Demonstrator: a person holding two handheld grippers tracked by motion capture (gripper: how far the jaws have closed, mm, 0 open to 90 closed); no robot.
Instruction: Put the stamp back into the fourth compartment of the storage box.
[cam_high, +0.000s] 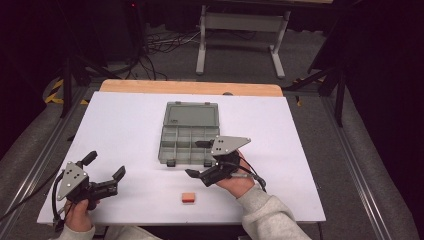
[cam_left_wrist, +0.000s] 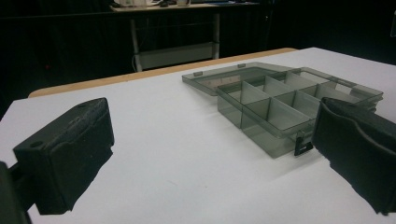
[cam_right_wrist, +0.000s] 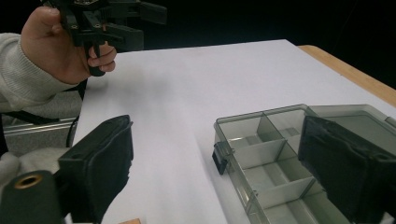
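An open grey see-through compartment box (cam_high: 190, 132) lies in the middle of the white table (cam_high: 125, 125), lid flat behind it. A small orange block (cam_high: 188, 198) sits near the front edge. My right gripper (cam_high: 196, 159) is at the box's front right corner, jaws open, one over a front compartment and one over the table; nothing is pressed between them. In the right gripper view the box (cam_right_wrist: 275, 154) lies between and beyond the jaws. My left gripper (cam_high: 105, 166) rests open at the front left, well apart from the box (cam_left_wrist: 280, 100).
A wooden strip (cam_high: 190, 87) edges the table's far side. Beyond it stand a metal-legged bench (cam_high: 240, 30) and floor cables (cam_high: 160, 45). Metal rails (cam_high: 350, 165) run along both sides. The person's other hand holds the left gripper (cam_right_wrist: 135, 18) in the right gripper view.
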